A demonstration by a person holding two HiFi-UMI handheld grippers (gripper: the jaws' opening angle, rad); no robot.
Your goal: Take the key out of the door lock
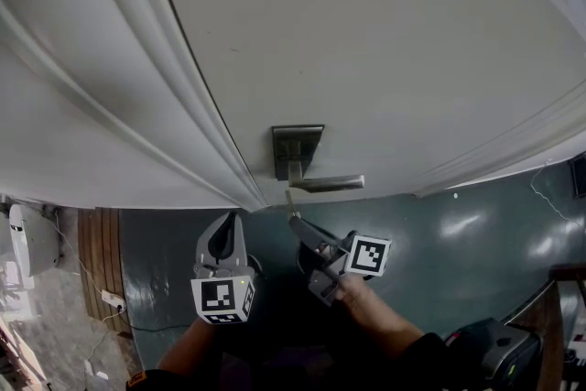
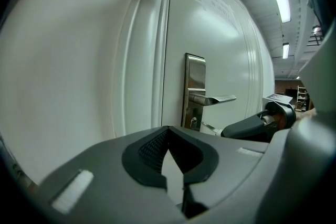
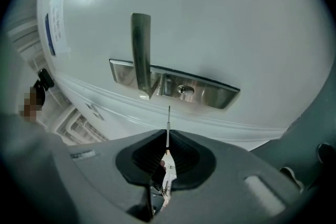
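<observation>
**A:** Where is the key?

**B:** It is in the right hand-held gripper. The jaws are clamped on the key's head, and the thin blade sticks out past their tips toward the white door.

**A:** Is the blade in the lock?

**B:** No. In the right gripper view the tip stops just short of the round keyhole in the steel lock plate. It sits a little to one side of the keyhole, and a strip of white door shows between them.

**A:** And the lever handle?

**B:** It stands out from the same plate above the keyhole. In the head view it points right, and the key lies just under its root.

**A:** What about the left hand-held gripper?

**B:** Its jaws are closed with nothing between them. It is held beside the right one, lower and to the left of the lock, and it is clear of the door. Its own view looks past the moulded door frame to the lock plate. The right gripper and the key show at the right of that view.

**A:** Anything else in view?

**B:** There is a dark green floor below the door. In the head view the marker cube on the right gripper faces up toward the camera.
</observation>
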